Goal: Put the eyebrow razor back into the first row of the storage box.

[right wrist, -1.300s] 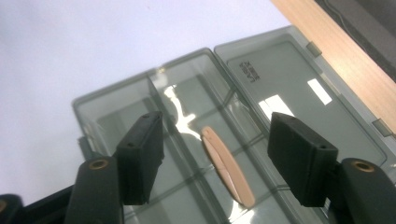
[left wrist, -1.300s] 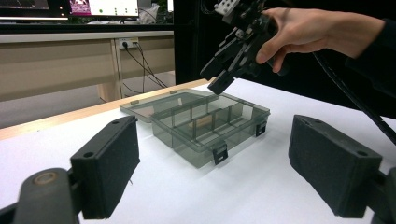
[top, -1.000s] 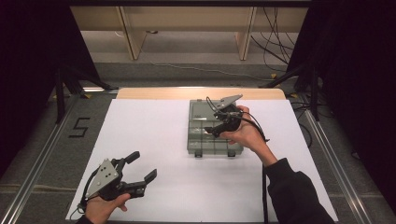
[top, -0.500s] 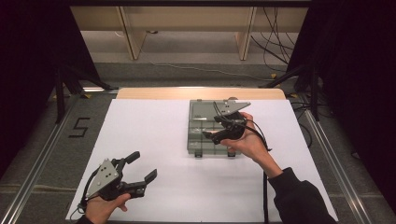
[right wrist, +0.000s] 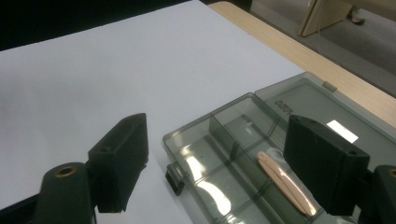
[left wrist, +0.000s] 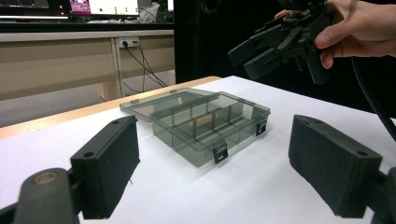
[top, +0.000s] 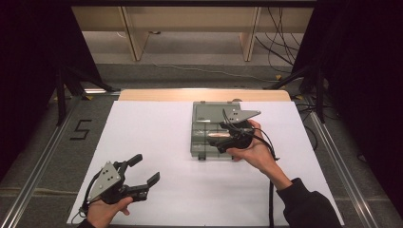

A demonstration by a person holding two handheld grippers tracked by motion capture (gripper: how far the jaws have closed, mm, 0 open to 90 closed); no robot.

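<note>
An open, smoky clear compartment box (top: pixel 202 142) lies on the white table sheet, right of centre, its lid (top: pixel 209 111) folded flat toward the back. A slim pink piece (right wrist: pixel 285 182) rests in one compartment. My right gripper (top: pixel 223 142) hovers over the box's right part. Its jaws have just been opening and stand wide, with nothing pressed between them (right wrist: pixel 224 163). My left gripper (top: pixel 146 168) is held low at the front left, far from the box (left wrist: pixel 210 123), open and empty (left wrist: pixel 215 172). In the left gripper view, the right gripper (left wrist: pixel 252 51) hangs above the box.
The white sheet (top: pixel 157 137) covers the table, with a wooden edge (top: pixel 157 95) at the back. A cable (top: pixel 272 190) trails from the right gripper along the forearm. Floor rails run on both sides, and a "5" mark (top: pixel 81 129) sits on the floor at left.
The right gripper has drifted from over the lid toward the near side of the box, and its jaws have spread. The left gripper has stayed put.
</note>
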